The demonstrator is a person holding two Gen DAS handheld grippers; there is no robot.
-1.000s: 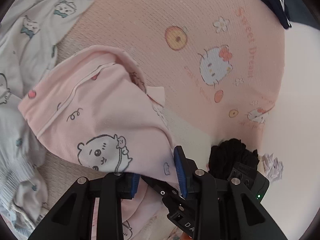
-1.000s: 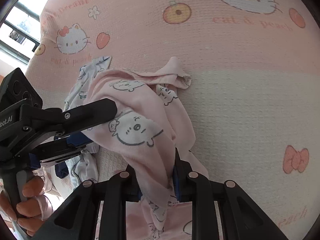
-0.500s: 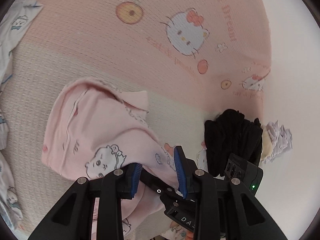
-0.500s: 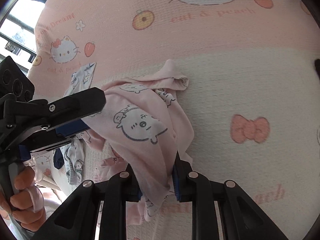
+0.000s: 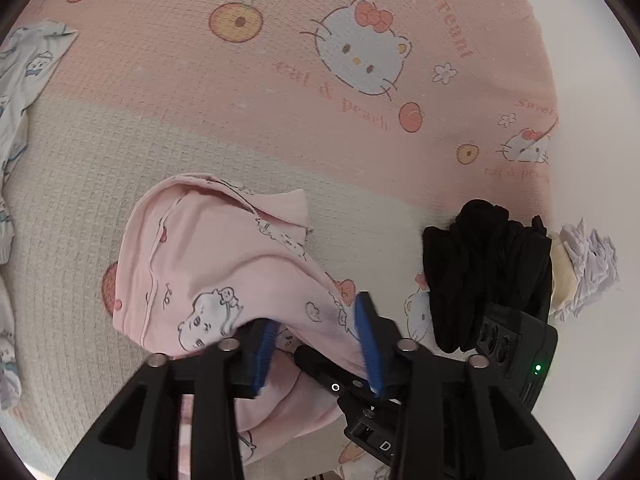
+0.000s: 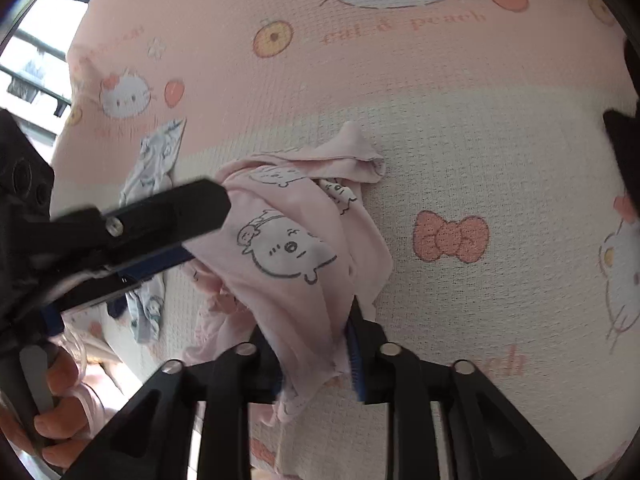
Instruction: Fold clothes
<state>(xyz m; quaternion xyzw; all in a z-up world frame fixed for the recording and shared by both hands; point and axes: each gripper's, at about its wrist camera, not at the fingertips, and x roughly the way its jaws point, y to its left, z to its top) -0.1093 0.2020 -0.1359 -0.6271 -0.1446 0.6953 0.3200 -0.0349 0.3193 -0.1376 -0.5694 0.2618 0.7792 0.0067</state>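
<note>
A pale pink garment (image 5: 208,264) printed with cartoon bears is bunched up and lifted off the bed sheet (image 5: 280,80). My left gripper (image 5: 316,340) is shut on one bunched part of it, with cloth filling the gap between the blue pads. In the right wrist view the same garment (image 6: 296,248) hangs down into my right gripper (image 6: 316,356), which is shut on a gathered fold. The left gripper (image 6: 188,244) reaches in from the left and pinches the garment's edge. A loose flap (image 6: 356,152) rests on the sheet.
A black clothes pile (image 5: 484,272) and crumpled white paper (image 5: 588,268) lie at the right bed edge. A white printed garment (image 5: 24,64) lies far left, also in the right wrist view (image 6: 156,156). A hand (image 6: 60,420) holds the left gripper.
Both grippers have carried the pink garment across the sheet toward the black pile. The white garments have slid toward the left edge of view. Both grips are unchanged.
</note>
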